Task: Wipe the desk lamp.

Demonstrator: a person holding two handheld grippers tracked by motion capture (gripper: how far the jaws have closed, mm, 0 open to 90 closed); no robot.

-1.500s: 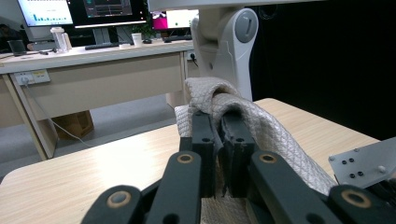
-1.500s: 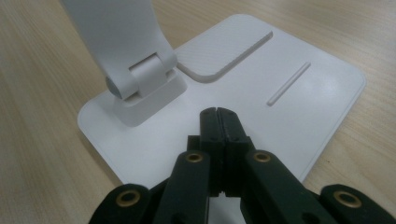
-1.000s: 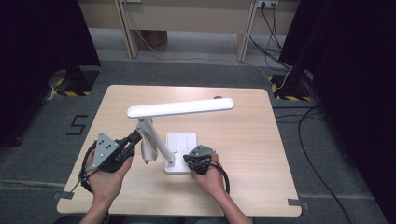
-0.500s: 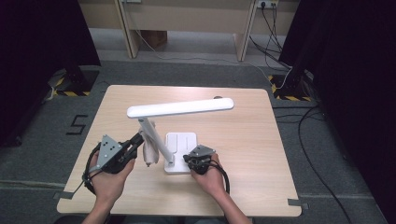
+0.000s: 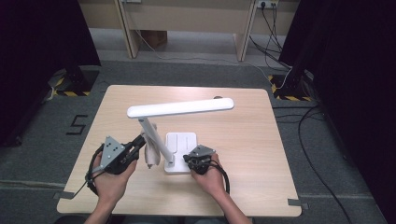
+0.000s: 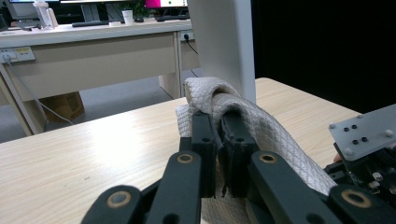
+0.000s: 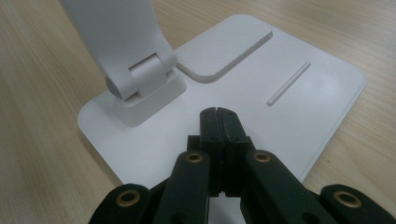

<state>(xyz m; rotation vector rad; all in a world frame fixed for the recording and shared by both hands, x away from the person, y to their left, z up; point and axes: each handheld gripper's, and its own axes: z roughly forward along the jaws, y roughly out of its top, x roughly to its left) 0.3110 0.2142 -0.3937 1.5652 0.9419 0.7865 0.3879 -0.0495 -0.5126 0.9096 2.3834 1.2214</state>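
Quilted cloth: a pale grey-white quilted cloth (image 6: 219, 100) is clamped between the black jaws of the left gripper (image 6: 218, 122); it drapes over the jaw tips and hangs down past them; held this way it forms a padded face for wiping.
Left gripper, position: in the high view the left gripper (image 5: 140, 142) points at the sloping white stem (image 5: 154, 137) of the lamp, with the cloth (image 5: 152, 156) just beside the stem's lower part and seemingly touching it; judged purpose, to rub the stem clean.
Right gripper, state: jaws pressed together with nothing between them; right gripper (image 7: 218, 114) tips rest on or just above the white base plate (image 7: 299, 107); contact cannot be confirmed.
Right gripper, purpose: judged to pin the base down so the lamp does not slide or tip while the other hand wipes; placement near the hinge block (image 7: 142, 88) suits that.
Desk lamp: white lamp, base (image 5: 182, 144) flat near the front middle of the table; long head bar (image 5: 180, 108) roughly level, reaching toward the table's right.
Hands: left hand (image 5: 112, 179) and right hand (image 5: 212, 179) enter from the near edge, either side of the base.
Table: light wood top (image 5: 252, 140); nothing else noted on it.
Surroundings: grey floor, cables, dark curtains at both sides; a desk behind.
Risk noted: sideways pressure on the stem could fold the hinge or shift the base if the hold slackens.
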